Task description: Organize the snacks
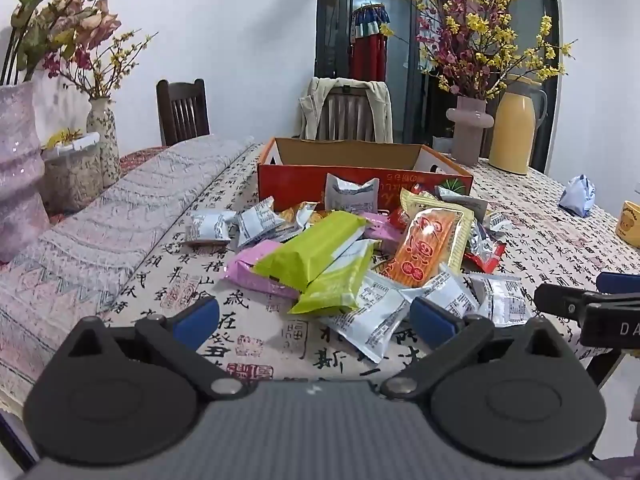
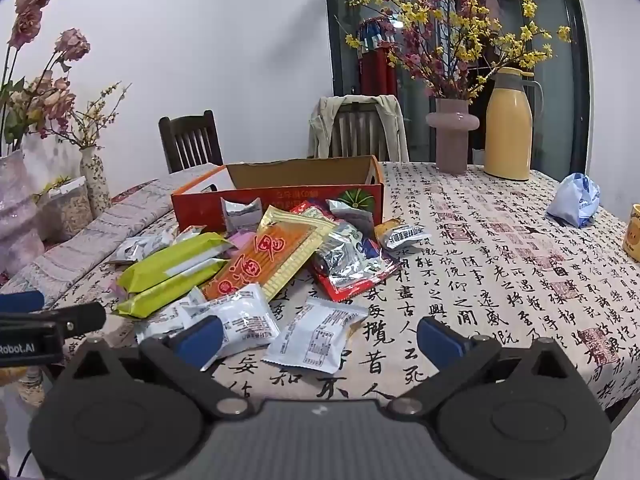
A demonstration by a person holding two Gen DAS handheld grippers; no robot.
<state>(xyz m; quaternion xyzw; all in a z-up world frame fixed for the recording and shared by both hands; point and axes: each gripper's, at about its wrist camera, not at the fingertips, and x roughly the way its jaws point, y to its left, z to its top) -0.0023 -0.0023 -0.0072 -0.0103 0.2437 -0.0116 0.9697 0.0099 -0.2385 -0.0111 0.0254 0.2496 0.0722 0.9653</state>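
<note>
A pile of snack packets lies on the table in front of an open orange cardboard box [image 1: 364, 184] [image 2: 280, 200]. In it are two lime-green packs [image 1: 316, 252] [image 2: 176, 260], an orange pack [image 1: 432, 248] [image 2: 272, 264], a pink pack [image 1: 248, 268], a red foil pack [image 2: 352, 272] and several small white sachets [image 1: 368, 316] [image 2: 316, 332]. My left gripper [image 1: 316, 320] is open just short of the pile's near edge, holding nothing. My right gripper [image 2: 320, 336] is open too, with a white sachet lying on the table between its blue pads, untouched.
The table wears a calligraphy-print cloth [image 2: 500, 280] with a folded patterned runner [image 1: 100, 240] on the left. A pink vase [image 2: 452, 136], a yellow thermos [image 2: 508, 128], a blue-white bag [image 2: 576, 200] and a yellow mug [image 2: 634, 232] stand at the right. Chairs [image 1: 182, 112] stand behind; more vases [image 1: 20, 168] left.
</note>
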